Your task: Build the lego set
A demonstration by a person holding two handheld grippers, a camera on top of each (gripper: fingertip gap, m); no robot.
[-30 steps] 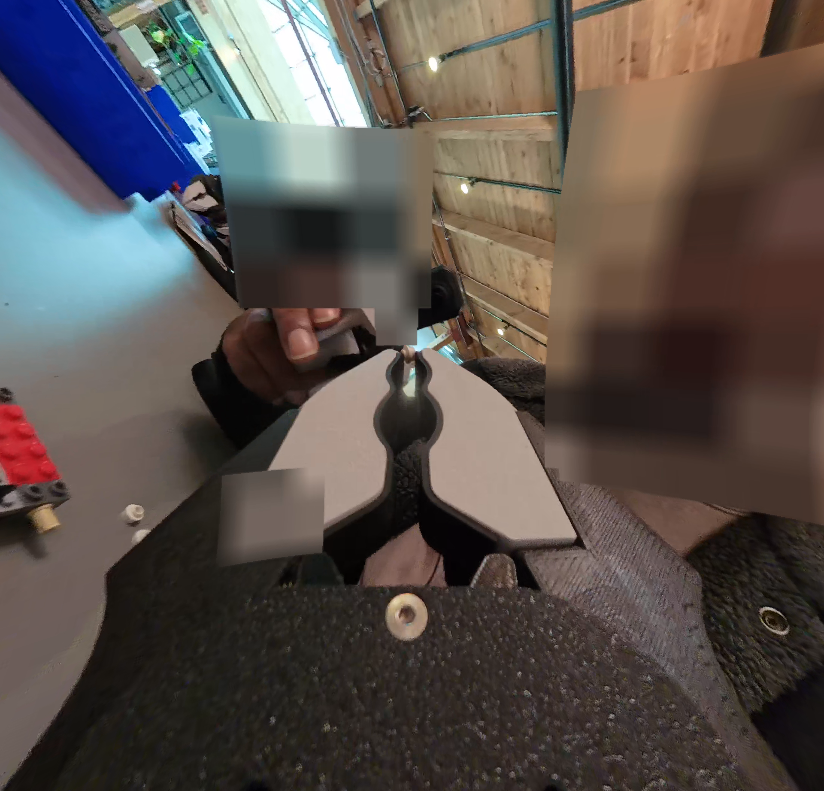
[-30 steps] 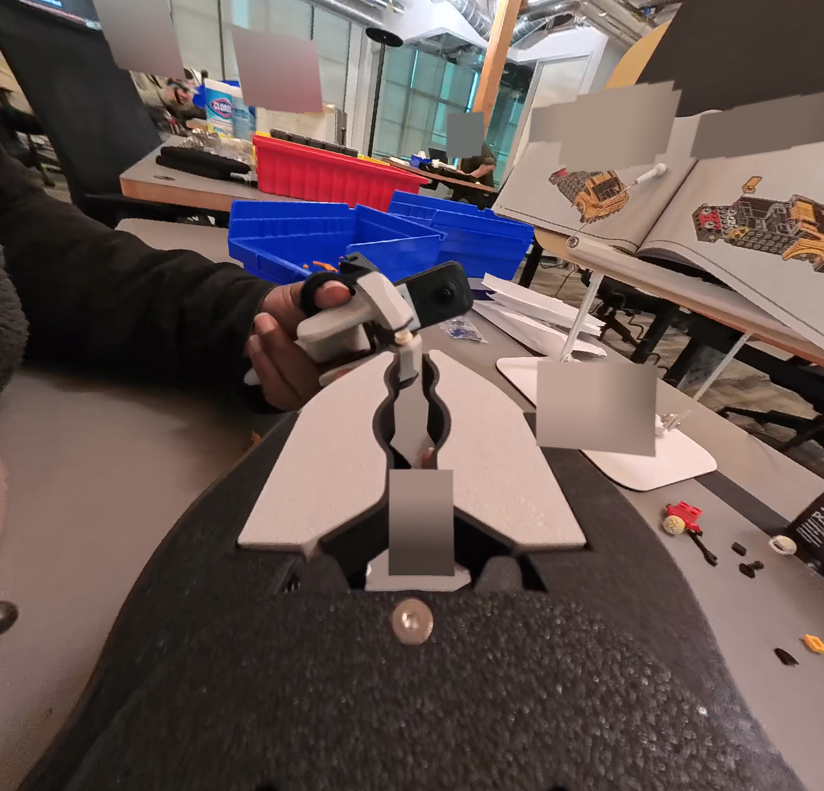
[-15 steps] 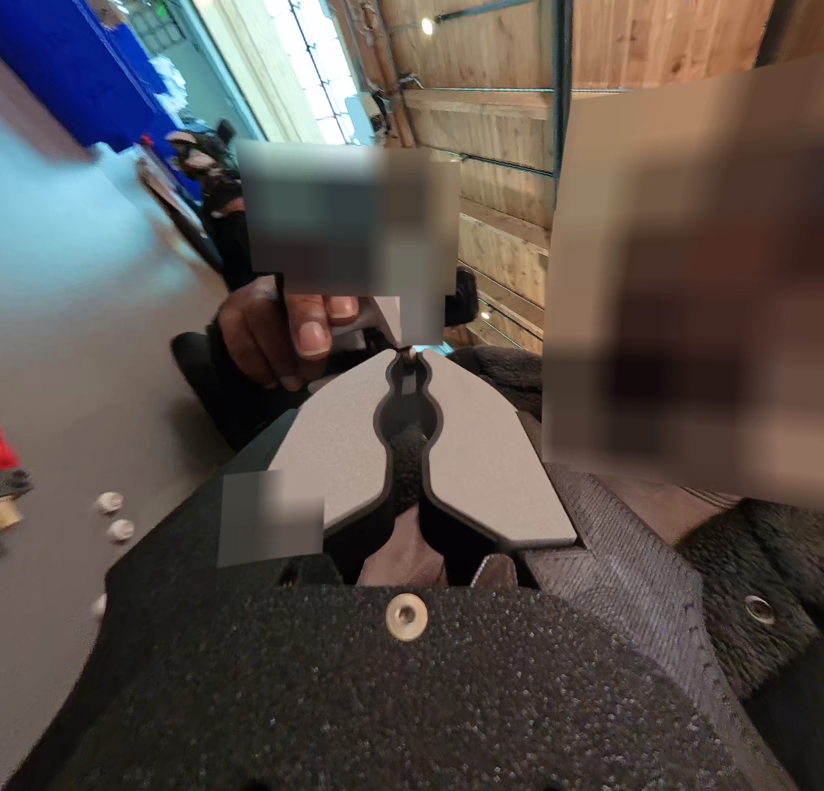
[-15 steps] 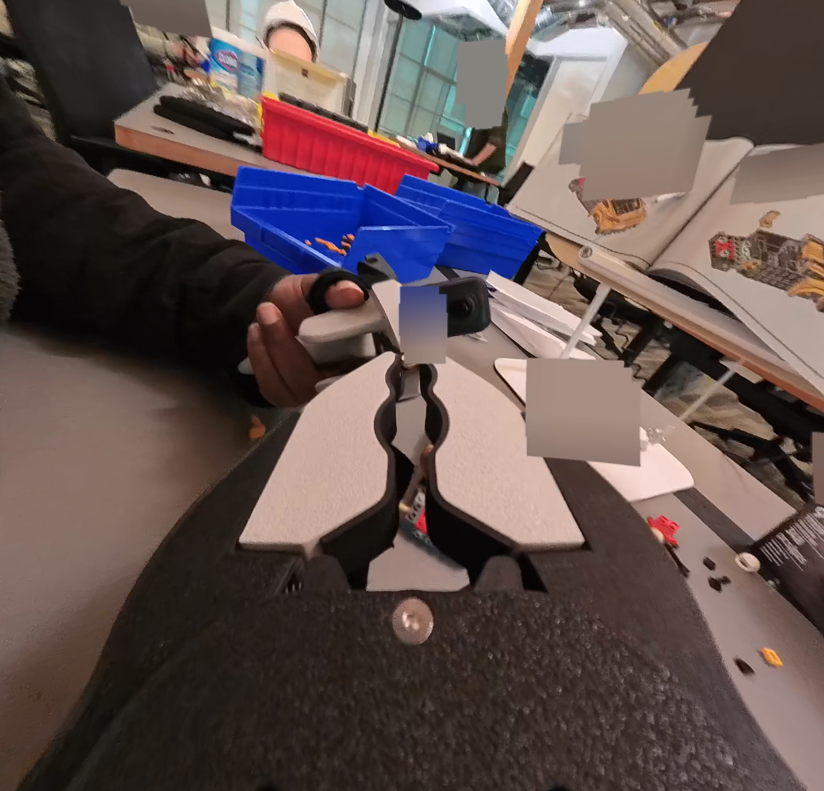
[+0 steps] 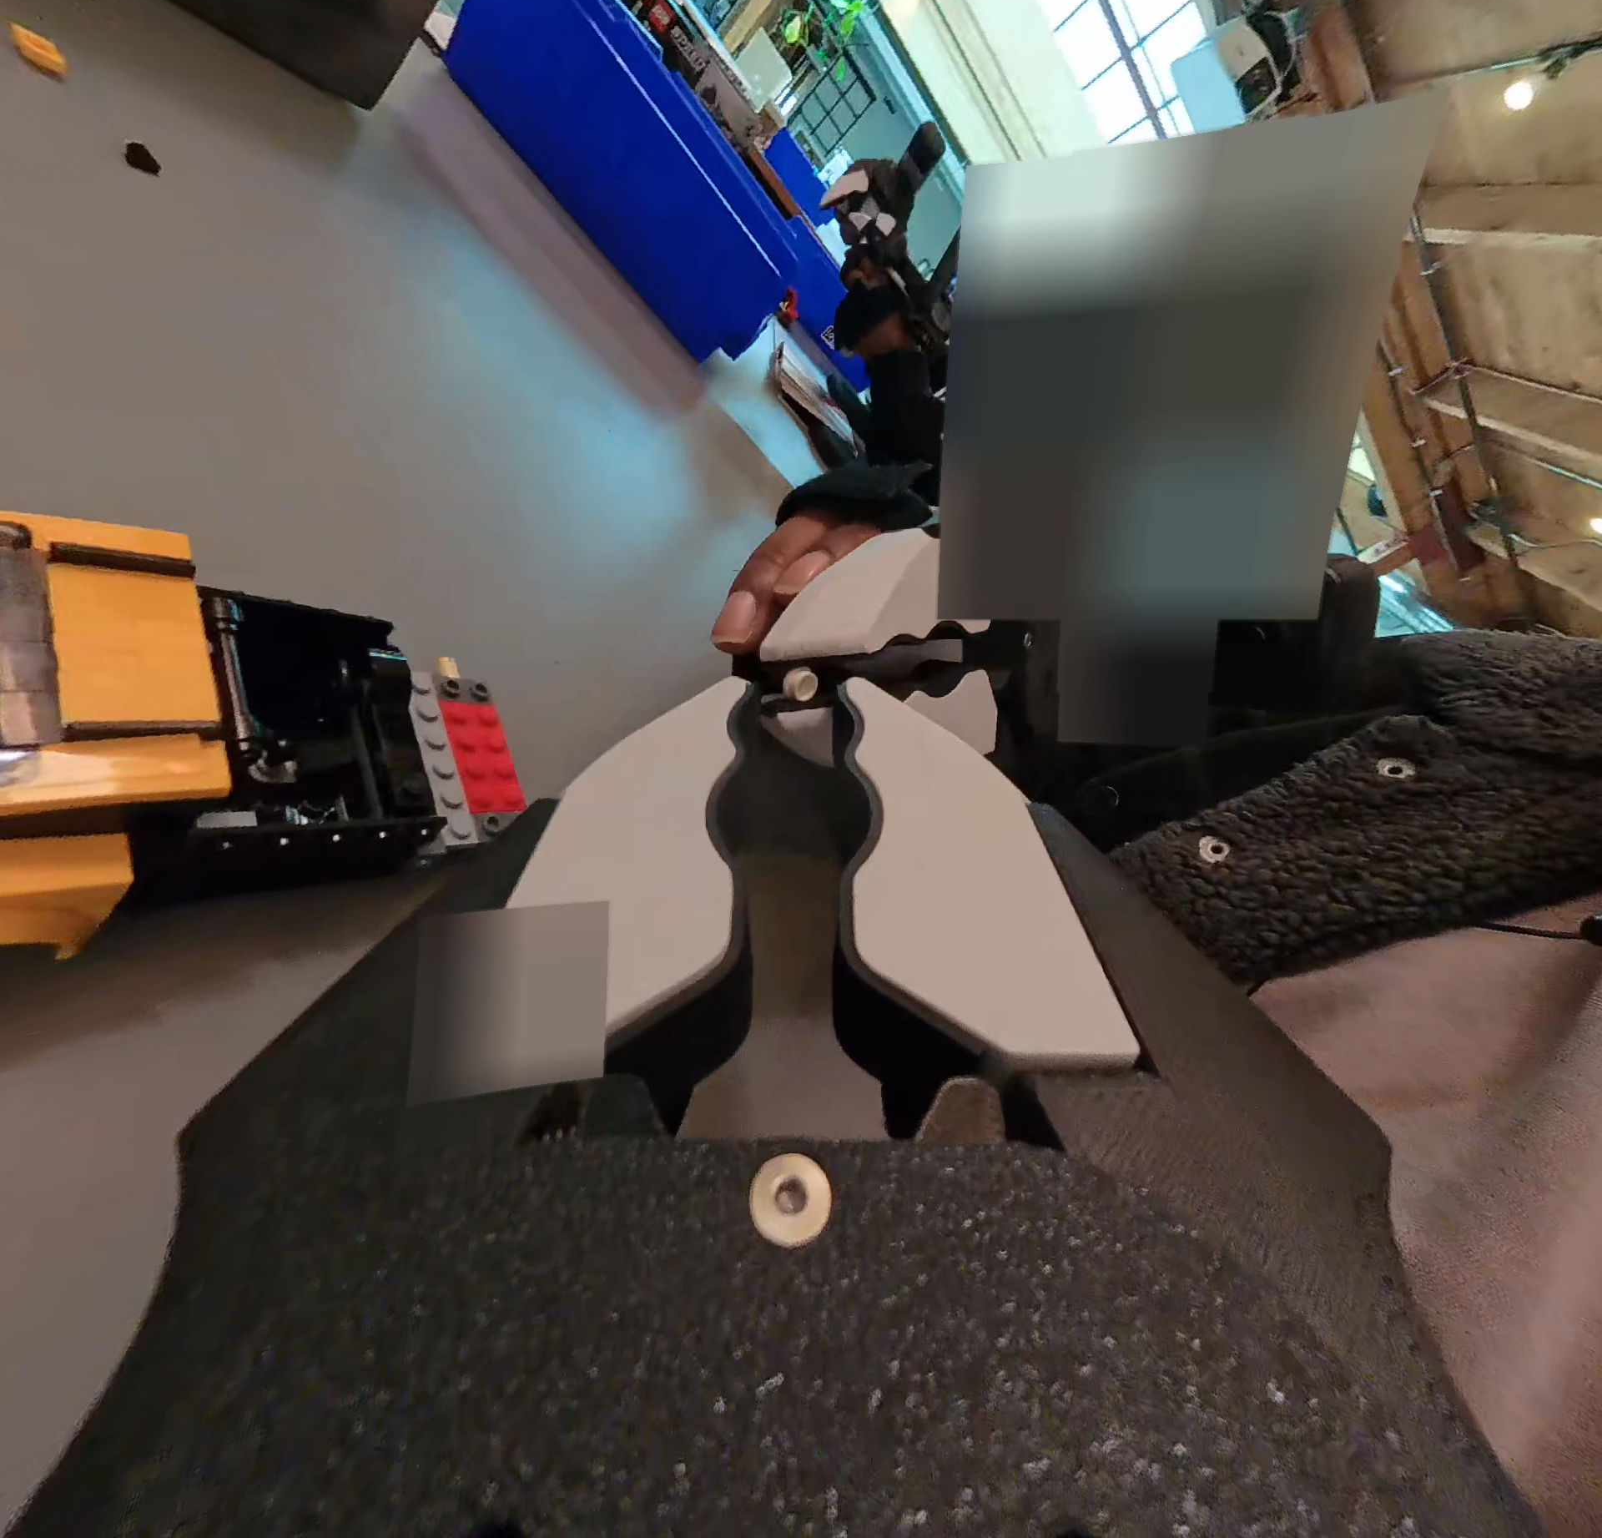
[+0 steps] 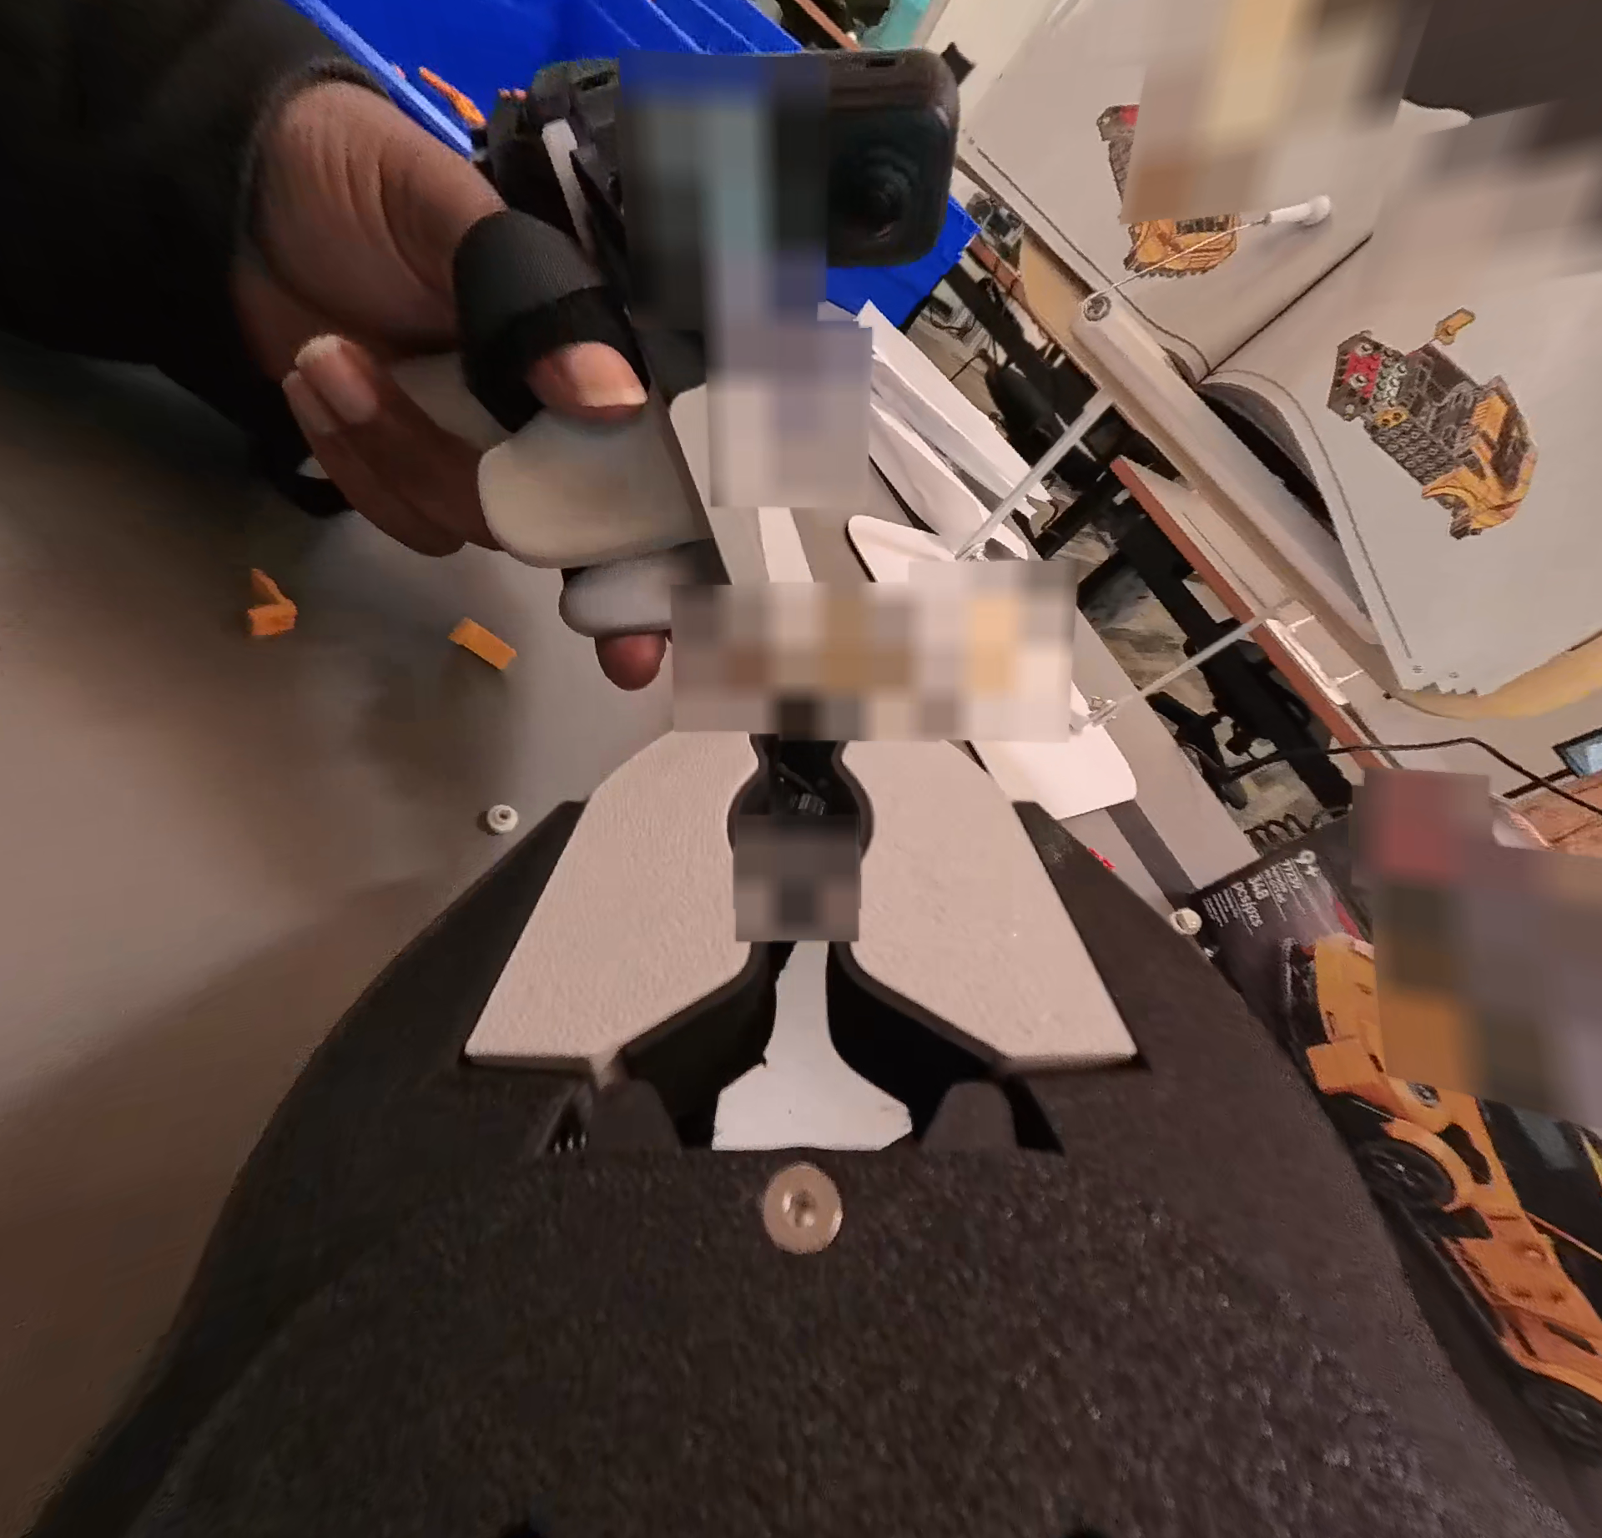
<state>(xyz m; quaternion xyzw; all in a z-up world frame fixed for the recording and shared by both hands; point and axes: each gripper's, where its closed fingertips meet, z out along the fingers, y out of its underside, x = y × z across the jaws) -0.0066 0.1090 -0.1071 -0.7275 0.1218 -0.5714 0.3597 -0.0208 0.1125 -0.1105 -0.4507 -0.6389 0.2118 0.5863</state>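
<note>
At the centre of the left wrist view we see a small white stud [image 5: 799,683] sitting on a thin black piece [image 5: 780,710]. Both lie right between the tips of the left gripper [image 5: 793,694], whose jaws stand a little apart; whether its pads press on the black piece, we cannot tell. The right gripper [image 6: 799,751] comes in crosswise from the right of that frame, its jaws closed on the same black piece. In its own view only a narrow slit shows between the tips, with something dark in it.

Just above the stud, a hand [image 5: 771,577] wraps the right gripper's grey handle. At the left edge of the frame a yellow-and-black brick model [image 5: 130,716] with a red plate [image 5: 477,755] rests on the grey counter [image 5: 303,369]. A blue bin [image 5: 624,161] stands well beyond, toward the top.

In the right wrist view, orange bits [image 6: 481,642] and a white round piece [image 6: 501,818] lie loose at centre left. An open booklet [image 6: 1430,456] stands propped at the upper right, and a box [image 6: 1257,907] lies at the right edge.
</note>
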